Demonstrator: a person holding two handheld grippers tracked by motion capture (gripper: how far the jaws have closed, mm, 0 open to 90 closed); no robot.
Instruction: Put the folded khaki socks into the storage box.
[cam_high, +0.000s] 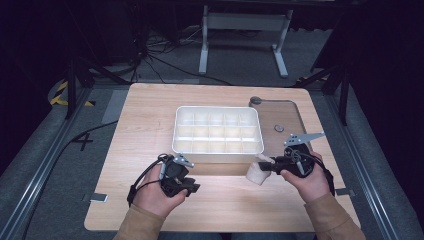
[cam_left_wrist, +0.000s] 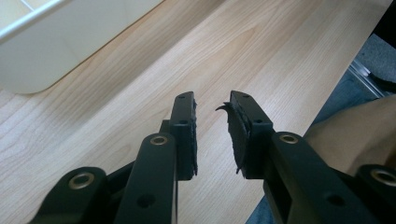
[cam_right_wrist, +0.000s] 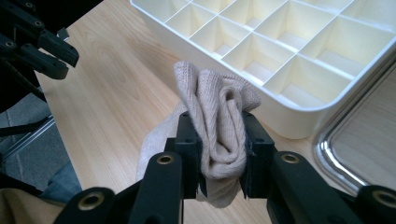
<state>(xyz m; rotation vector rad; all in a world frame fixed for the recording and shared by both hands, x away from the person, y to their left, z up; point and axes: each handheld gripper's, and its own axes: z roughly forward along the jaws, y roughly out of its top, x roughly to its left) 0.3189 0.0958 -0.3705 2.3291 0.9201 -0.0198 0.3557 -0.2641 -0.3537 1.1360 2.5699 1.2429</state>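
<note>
High view: at the left, the person's left hand (cam_high: 152, 192) holds the left gripper (cam_high: 186, 187) low over the bare wooden surface (cam_high: 145, 115), just in front of the near left corner of the white divider tray (cam_high: 218, 149). Its jaws point toward the middle of the surface and stand apart with nothing between them. Left gripper view bears this out: the two black jaws have a clear gap with plain wood showing through, a bit of torn padding curls off the inner face of one jaw, and the rounded corner of the tray lies at the upper left.

Further right, the tray sits near the middle of the surface, its many small compartments bare. A beige sock (cam_high: 257, 171) hangs just in front of the tray's near right corner, bunched and folded.

At the right, the right hand (cam_high: 311, 182) holds the right gripper (cam_high: 266, 162), with its jaws pointing left and clamped on the sock. Right gripper view shows the folded sock (cam_right_wrist: 219, 135) pinched between both pads, its top rising above the jaws and its tail drooping below them, with the tray's corner just beyond it. A metal-rimmed inset (cam_right_wrist: 362, 149) in the surface shows at the right edge of that view.
</note>
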